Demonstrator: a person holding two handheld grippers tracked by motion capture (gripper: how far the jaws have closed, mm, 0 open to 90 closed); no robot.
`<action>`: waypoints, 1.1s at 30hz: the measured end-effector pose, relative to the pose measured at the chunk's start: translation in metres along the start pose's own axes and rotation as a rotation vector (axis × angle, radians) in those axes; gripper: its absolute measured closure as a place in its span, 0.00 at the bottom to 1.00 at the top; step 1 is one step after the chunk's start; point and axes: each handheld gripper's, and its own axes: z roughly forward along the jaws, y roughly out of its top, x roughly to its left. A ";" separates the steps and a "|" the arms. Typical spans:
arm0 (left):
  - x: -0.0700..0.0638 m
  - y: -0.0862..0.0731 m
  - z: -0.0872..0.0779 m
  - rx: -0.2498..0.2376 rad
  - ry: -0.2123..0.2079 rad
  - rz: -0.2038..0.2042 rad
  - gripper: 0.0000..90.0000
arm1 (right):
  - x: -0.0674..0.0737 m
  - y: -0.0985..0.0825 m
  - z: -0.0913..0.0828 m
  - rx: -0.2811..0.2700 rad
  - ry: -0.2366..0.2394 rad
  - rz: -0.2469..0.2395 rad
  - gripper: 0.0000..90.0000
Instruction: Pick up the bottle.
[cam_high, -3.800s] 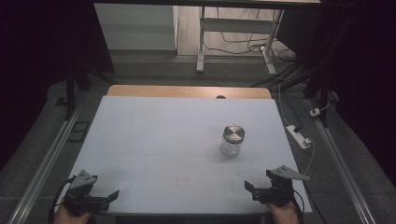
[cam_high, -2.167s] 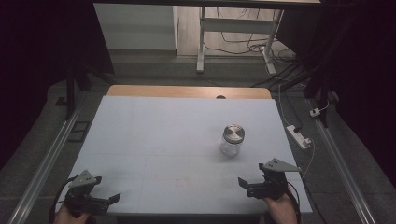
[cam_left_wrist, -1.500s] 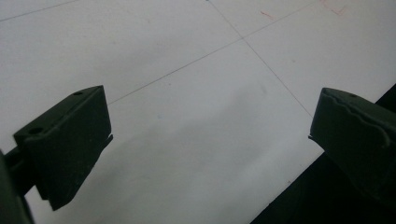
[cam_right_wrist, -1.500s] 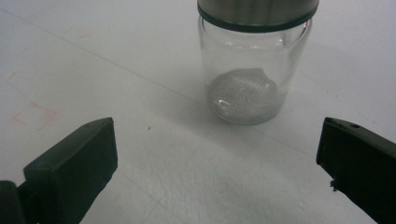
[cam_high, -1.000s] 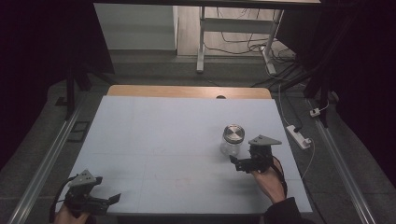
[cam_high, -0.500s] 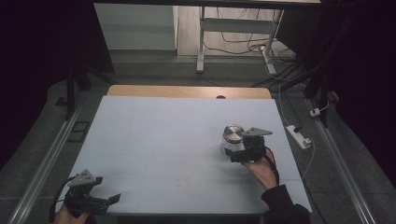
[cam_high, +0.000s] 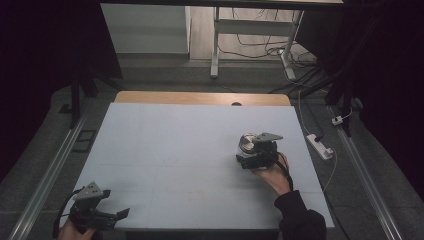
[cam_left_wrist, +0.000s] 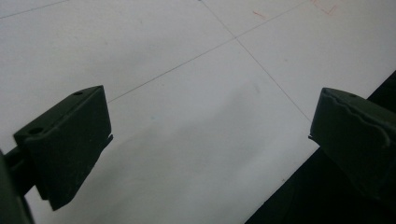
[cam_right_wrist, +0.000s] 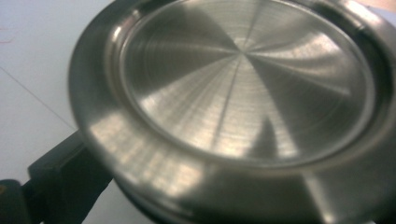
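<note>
a small glass jar with a round silver metal lid (cam_high: 246, 143) stands on the right half of the pale blue-white table top (cam_high: 175, 150). the right gripper (cam_high: 252, 159), black with a grey plate on top, is at the jar's near side, jaws just closing around it. the left gripper (cam_high: 112, 216) hovers at the near left corner, jaws apart.

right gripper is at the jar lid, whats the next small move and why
Probably finish closing the right gripper on the metal lid. Its jaws have just been closing with the jar's lid between them, one jaw sits beside the rim, but a firm pinch isn't clear yet. The left gripper waits open.
</note>
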 end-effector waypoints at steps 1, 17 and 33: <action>0.000 0.000 0.000 0.000 0.000 0.000 0.00 | 0.000 0.000 0.000 -0.006 0.006 -0.001 0.05; -0.002 0.000 0.001 0.005 -0.002 0.021 0.00 | -0.001 0.000 -0.002 -0.031 0.001 -0.014 0.17; -0.001 0.000 0.000 0.000 -0.008 0.018 0.00 | 0.016 0.008 -0.013 -0.047 0.039 -0.049 0.17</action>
